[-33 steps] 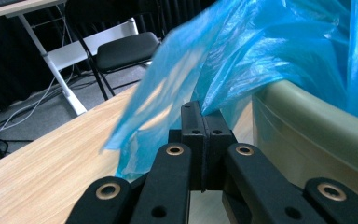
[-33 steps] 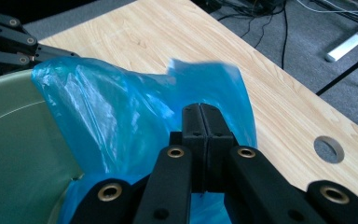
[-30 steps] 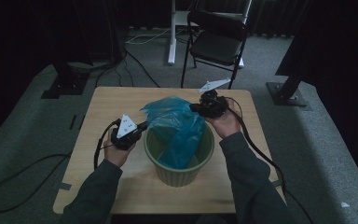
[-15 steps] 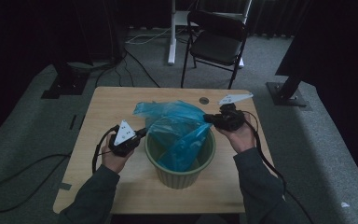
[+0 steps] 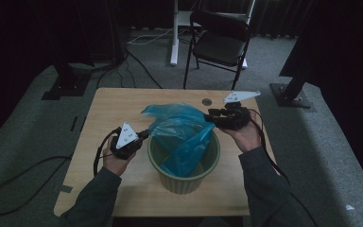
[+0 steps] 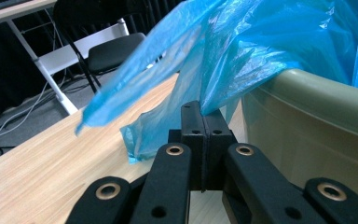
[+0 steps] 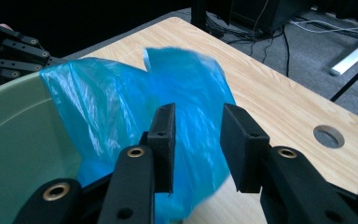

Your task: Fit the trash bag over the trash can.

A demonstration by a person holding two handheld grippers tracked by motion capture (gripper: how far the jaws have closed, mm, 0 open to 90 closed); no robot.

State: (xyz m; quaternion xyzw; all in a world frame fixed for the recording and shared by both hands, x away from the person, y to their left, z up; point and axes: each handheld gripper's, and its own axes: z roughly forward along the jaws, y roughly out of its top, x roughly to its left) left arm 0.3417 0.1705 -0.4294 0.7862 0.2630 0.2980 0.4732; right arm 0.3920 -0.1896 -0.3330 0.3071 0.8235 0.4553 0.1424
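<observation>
Bag (image 5: 182,137) lining is in hand: blue film sits partly inside the green bin (image 5: 184,177), one edge clamped between left gripper (image 6: 203,135) jaws. Right gripper (image 7: 196,140) jaws stand parted, film between them. Next, closing, then drawing film over the rim.

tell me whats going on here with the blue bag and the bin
A person is lining the green bin on the wooden table with a blue plastic bag. The left gripper is shut on the bag's edge beside the bin's rim. The right gripper has its jaws open with the bag's plastic between and behind them. The bag is partly inside the bin, not spread over the rim.
</observation>
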